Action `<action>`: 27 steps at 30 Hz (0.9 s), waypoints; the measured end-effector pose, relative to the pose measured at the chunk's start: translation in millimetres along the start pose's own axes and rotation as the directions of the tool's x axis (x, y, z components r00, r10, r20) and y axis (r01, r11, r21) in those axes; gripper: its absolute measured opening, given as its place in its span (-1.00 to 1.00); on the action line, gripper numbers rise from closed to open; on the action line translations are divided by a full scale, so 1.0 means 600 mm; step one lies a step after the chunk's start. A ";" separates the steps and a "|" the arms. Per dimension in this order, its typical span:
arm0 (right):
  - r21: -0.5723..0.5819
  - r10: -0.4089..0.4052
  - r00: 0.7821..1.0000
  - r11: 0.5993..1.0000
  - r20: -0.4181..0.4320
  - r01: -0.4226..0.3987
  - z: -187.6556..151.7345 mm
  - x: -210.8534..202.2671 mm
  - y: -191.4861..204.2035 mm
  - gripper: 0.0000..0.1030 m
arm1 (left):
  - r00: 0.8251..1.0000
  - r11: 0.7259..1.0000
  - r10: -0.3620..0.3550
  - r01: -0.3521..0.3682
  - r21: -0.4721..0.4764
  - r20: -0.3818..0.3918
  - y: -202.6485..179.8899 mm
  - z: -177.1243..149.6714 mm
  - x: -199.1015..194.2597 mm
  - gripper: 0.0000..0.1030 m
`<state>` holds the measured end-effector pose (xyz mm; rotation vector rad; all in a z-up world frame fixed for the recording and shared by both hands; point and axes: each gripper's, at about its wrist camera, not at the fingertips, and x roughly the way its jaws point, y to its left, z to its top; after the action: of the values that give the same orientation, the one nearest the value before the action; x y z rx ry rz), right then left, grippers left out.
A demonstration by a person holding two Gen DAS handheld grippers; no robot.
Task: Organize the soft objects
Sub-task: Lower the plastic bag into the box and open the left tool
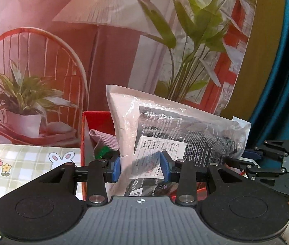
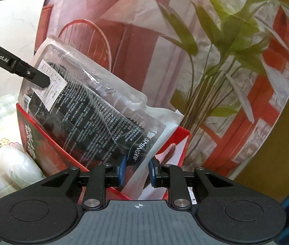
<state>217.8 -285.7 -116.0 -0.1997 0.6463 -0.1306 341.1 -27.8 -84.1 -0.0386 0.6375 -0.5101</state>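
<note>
A clear plastic package with a dark printed soft item inside stands tilted in a red box. My left gripper has its blue pads on either side of the package's near lower part. In the right wrist view the same package leans in the red box, and my right gripper holds its white lower corner between the blue pads. The left gripper's finger touches the package's upper left. A pink knit cloth lies inside the box.
A printed backdrop with a lamp, a chair and plants stands right behind the box. A green checked tablecloth with rabbits covers the table. A white plastic-wrapped bundle lies left of the box. A blue curtain hangs at right.
</note>
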 end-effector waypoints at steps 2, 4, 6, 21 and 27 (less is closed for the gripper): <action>0.007 -0.005 1.000 1.000 0.001 0.005 0.000 -0.001 -0.007 -0.59 | 1.000 1.000 -0.012 0.012 0.007 -0.006 -0.007 0.000 0.003 -0.22; 0.010 -0.020 1.000 1.000 0.005 0.020 -0.001 -0.004 -0.011 -0.59 | 1.000 1.000 -0.020 0.021 0.017 -0.014 -0.014 -0.001 0.008 -0.22; 0.022 -0.026 1.000 0.999 0.007 0.025 -0.004 -0.004 -0.017 -0.59 | 1.000 1.000 -0.012 0.013 0.018 -0.023 -0.017 -0.002 0.014 -0.22; 0.070 0.007 1.000 0.998 -0.015 -0.006 -0.027 0.000 -0.013 -0.54 | 0.987 1.000 0.010 -0.011 -0.007 -0.157 0.009 -0.032 0.063 -0.19; 0.102 0.017 1.000 0.995 -0.005 -0.017 -0.029 -0.012 -0.022 -0.34 | 0.988 1.000 0.021 -0.022 -0.003 -0.155 0.014 -0.034 0.058 -0.18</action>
<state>200.5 -299.9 -122.4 -0.0958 0.6450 -0.1473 357.0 -34.2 -121.7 0.0038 0.7907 -0.4938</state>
